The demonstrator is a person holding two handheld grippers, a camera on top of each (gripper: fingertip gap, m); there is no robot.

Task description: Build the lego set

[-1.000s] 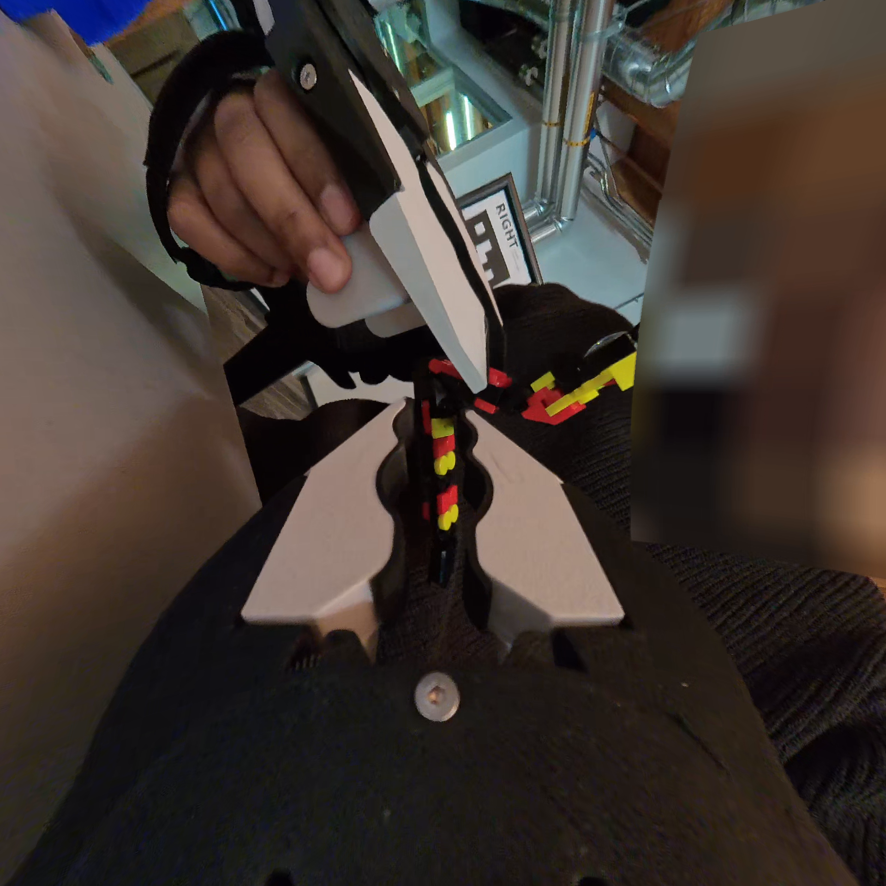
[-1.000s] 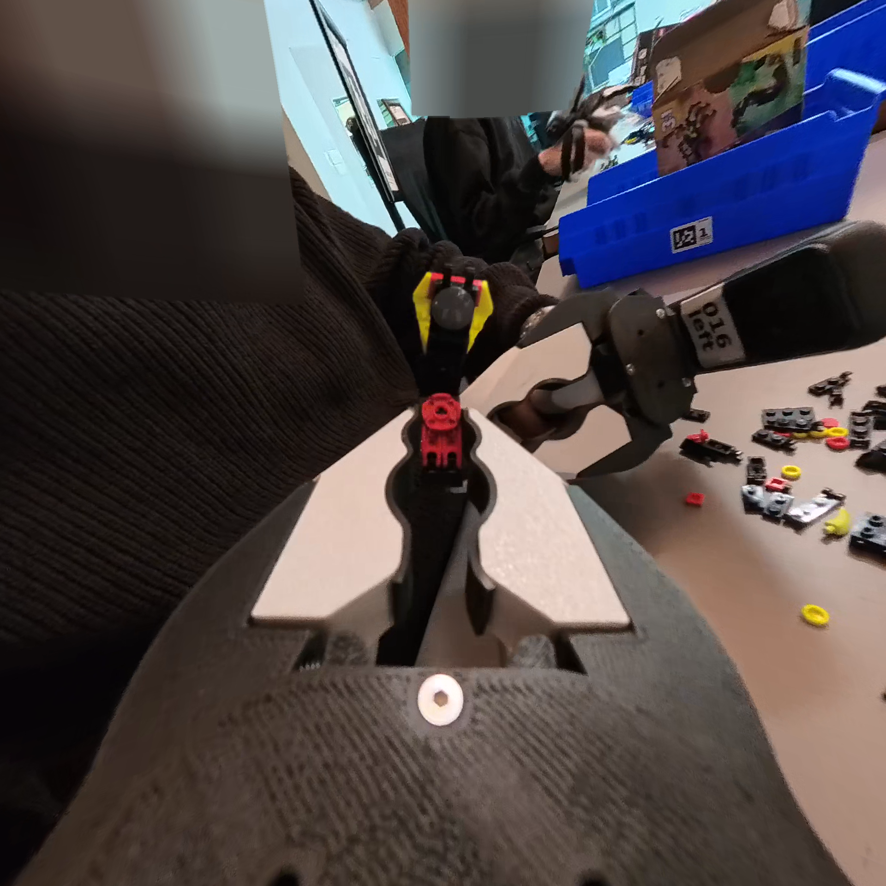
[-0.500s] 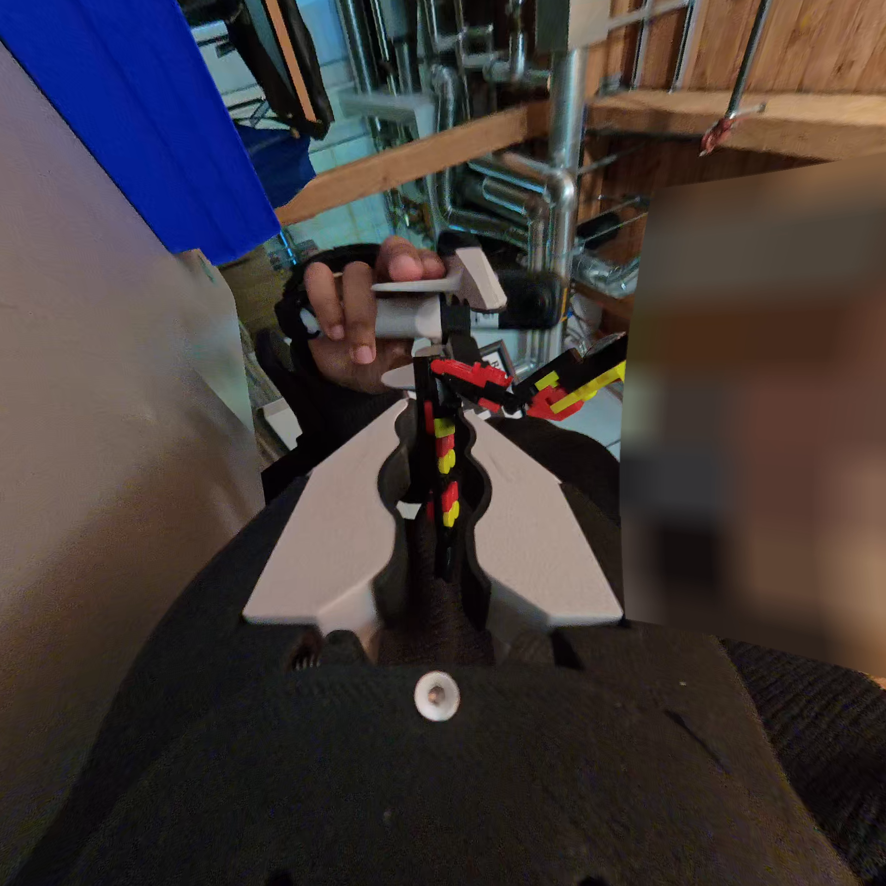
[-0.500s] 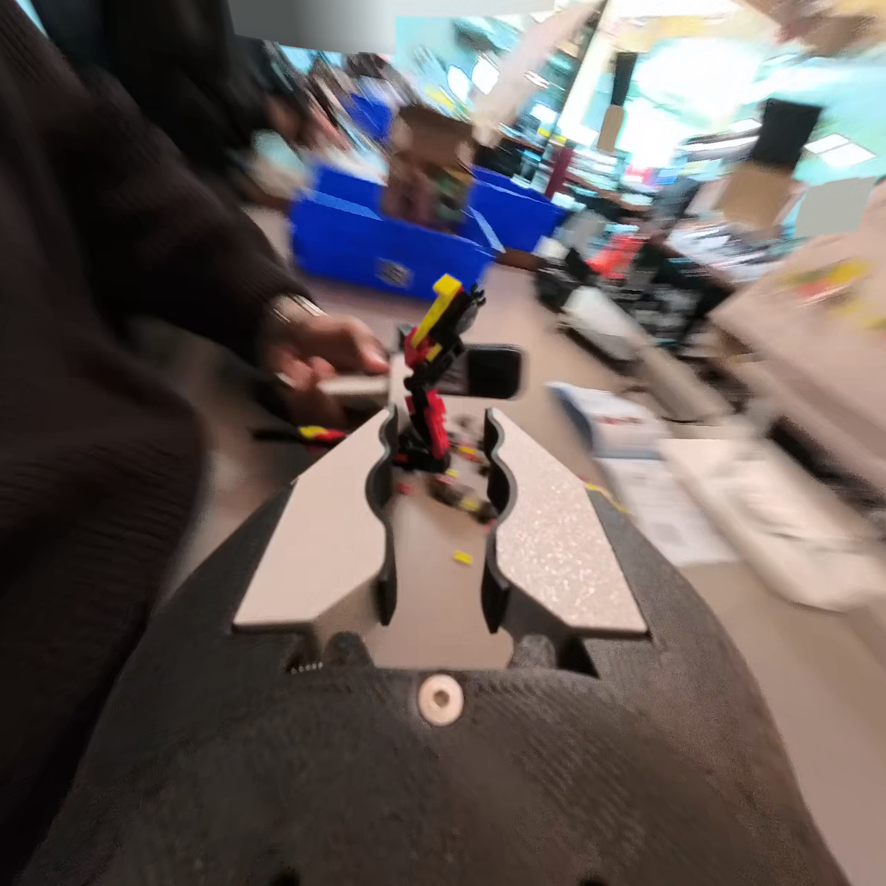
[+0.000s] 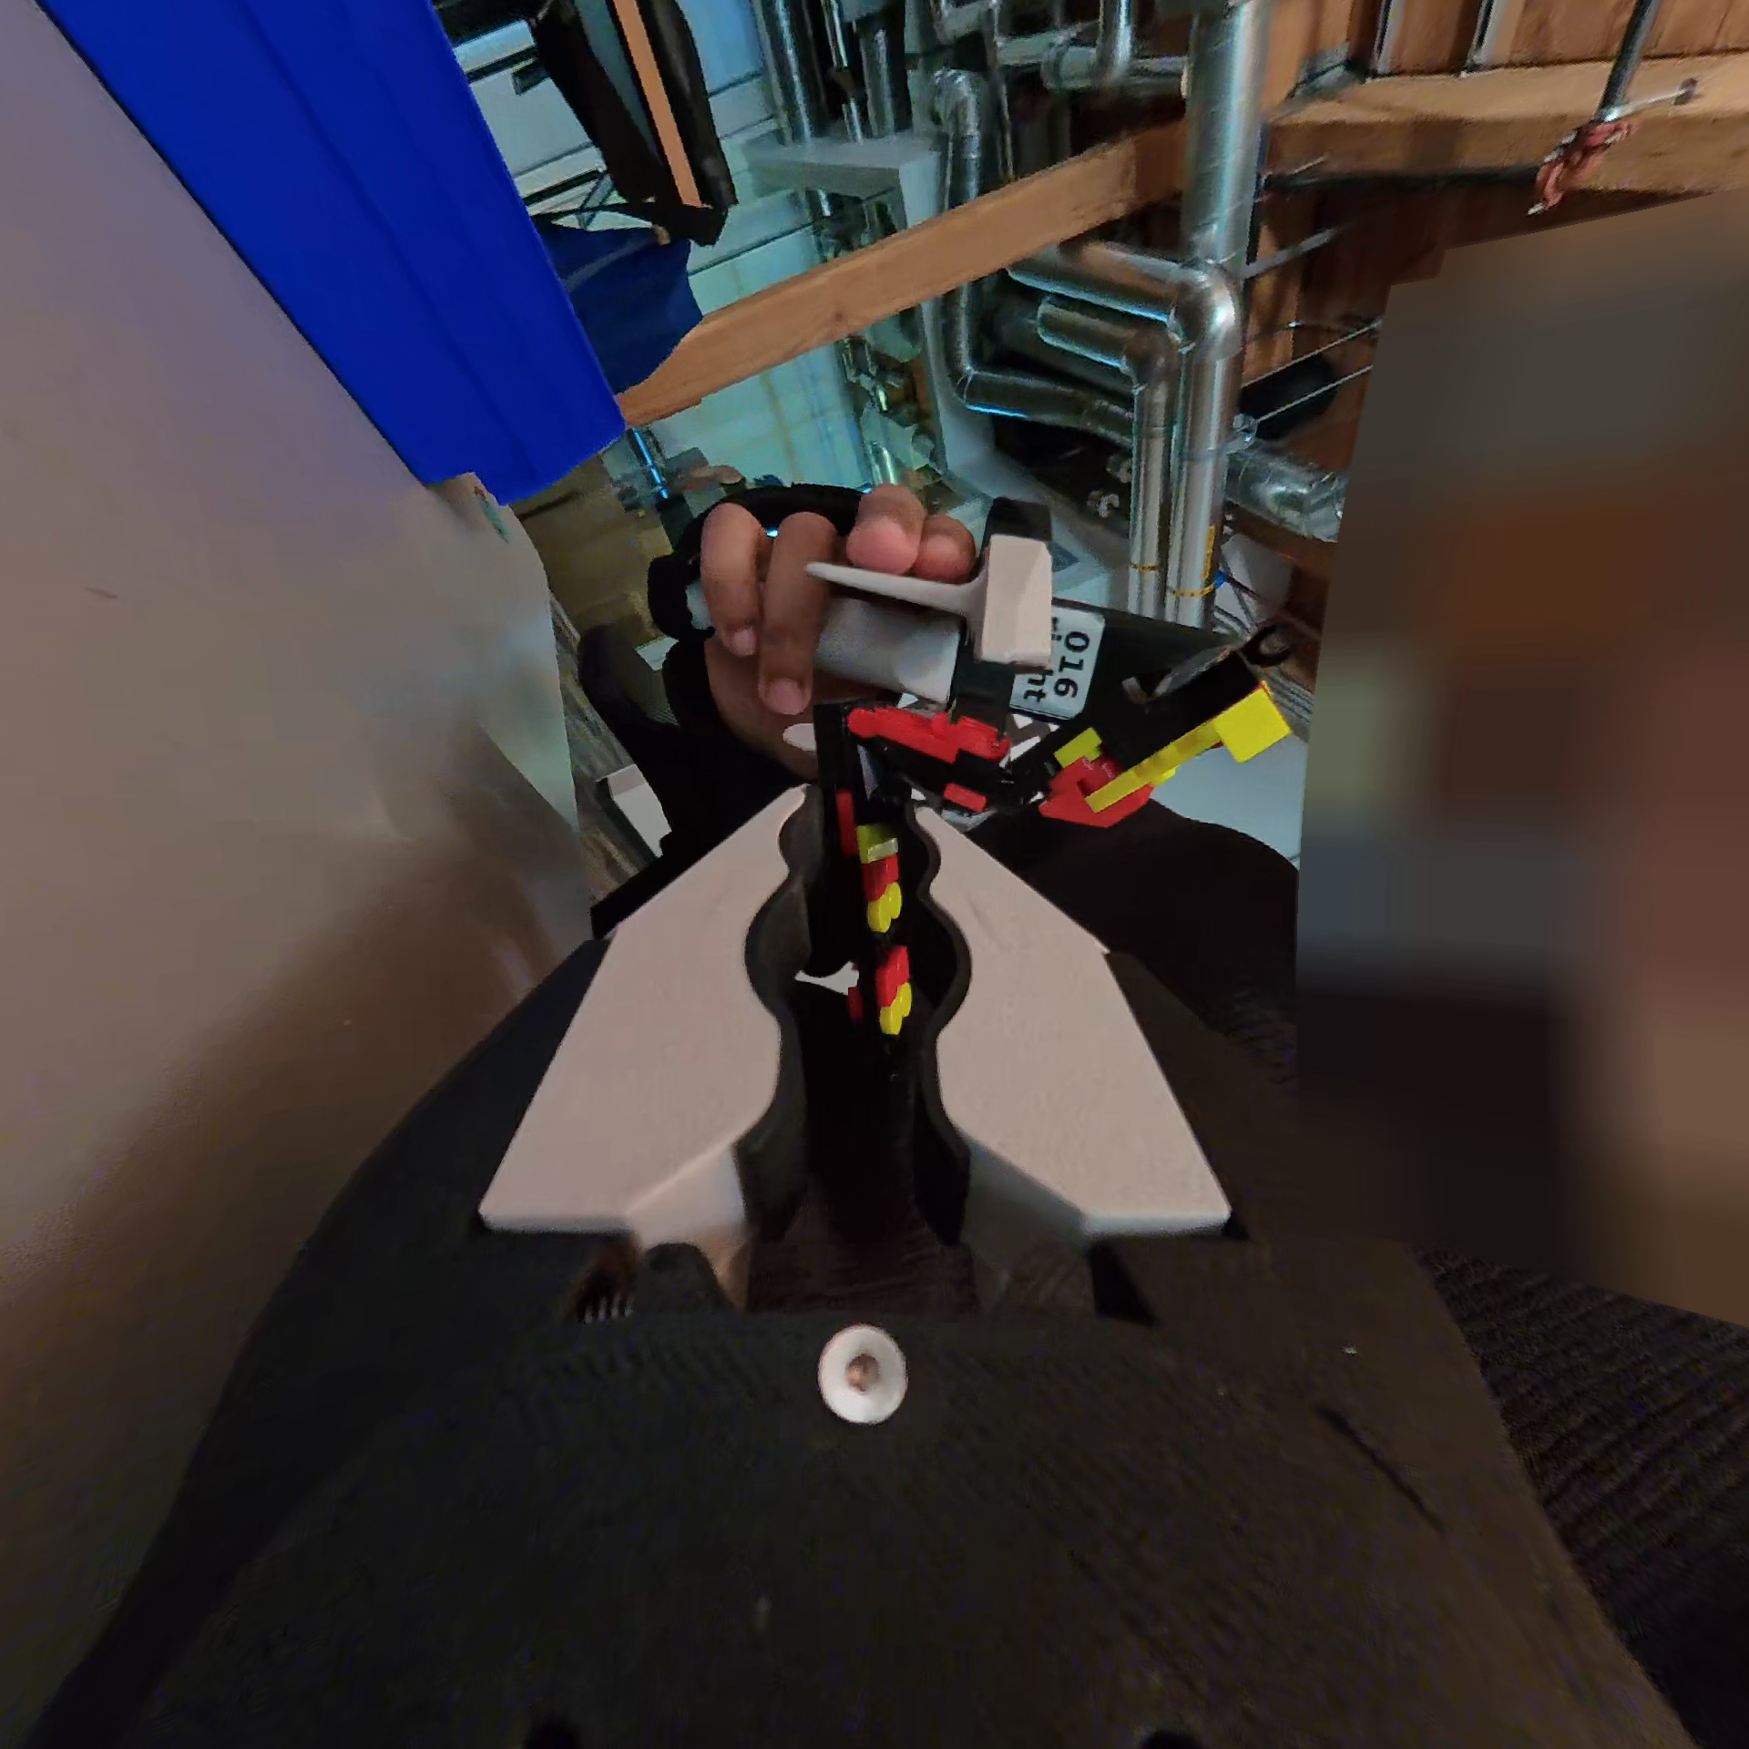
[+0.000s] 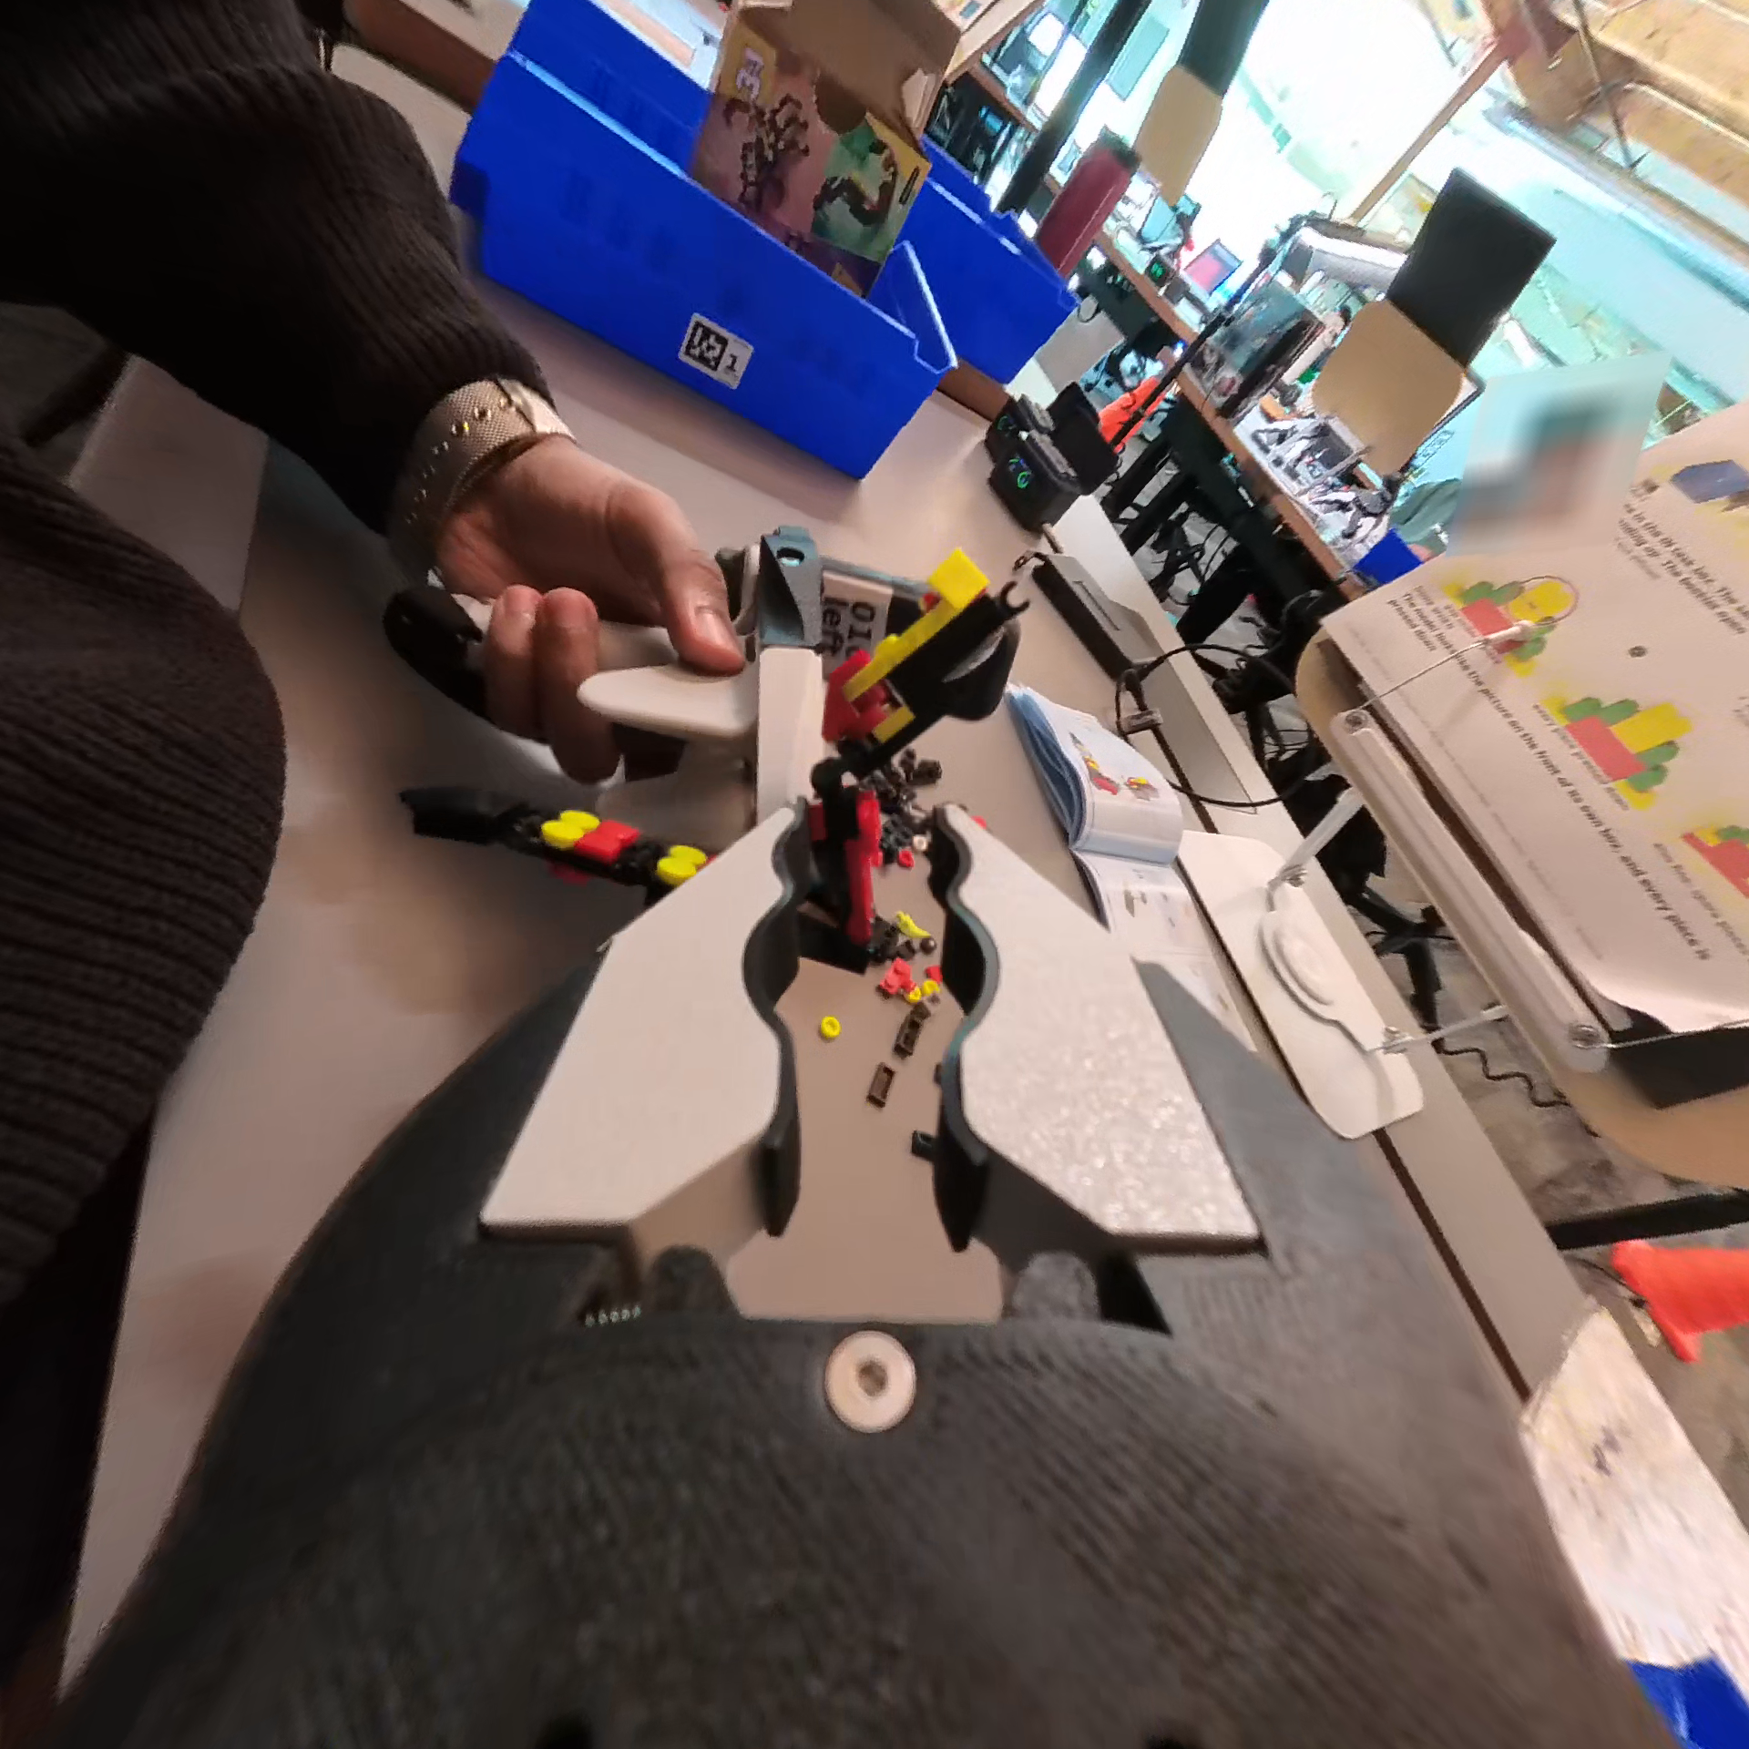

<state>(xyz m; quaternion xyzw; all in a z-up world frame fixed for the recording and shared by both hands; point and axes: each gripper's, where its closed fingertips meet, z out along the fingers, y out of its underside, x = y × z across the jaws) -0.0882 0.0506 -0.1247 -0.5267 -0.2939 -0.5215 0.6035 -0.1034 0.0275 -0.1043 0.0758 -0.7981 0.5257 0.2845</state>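
The lego model [image 5: 875,899] is a black strip with red and yellow pieces, a red middle part and a yellow-and-black end [image 5: 1174,748]. My left gripper [image 5: 866,814] is shut on the strip. In the right wrist view the model's red part [image 6: 852,852] stands between the open jaws of my right gripper [image 6: 866,823], near the left finger, not clamped. Its tail [image 6: 587,838] sticks out to the left. The left gripper [image 6: 786,681] shows there behind the model, held by a hand. The right gripper [image 5: 946,615] shows in the left wrist view, beyond the model.
Loose small lego pieces [image 6: 899,984] lie on the grey table [image 6: 379,946] below the right gripper. Blue bins [image 6: 710,284] with a cardboard box [image 6: 814,161] stand at the back. An open instruction booklet [image 6: 1107,804] and a sheet on a stand [image 6: 1562,757] are at the right. My left and right fingertips are right by each other.
My right gripper opened and let go of the model's red part, and its view swung from the person's sweater to the table. My left gripper stays shut on the strip.
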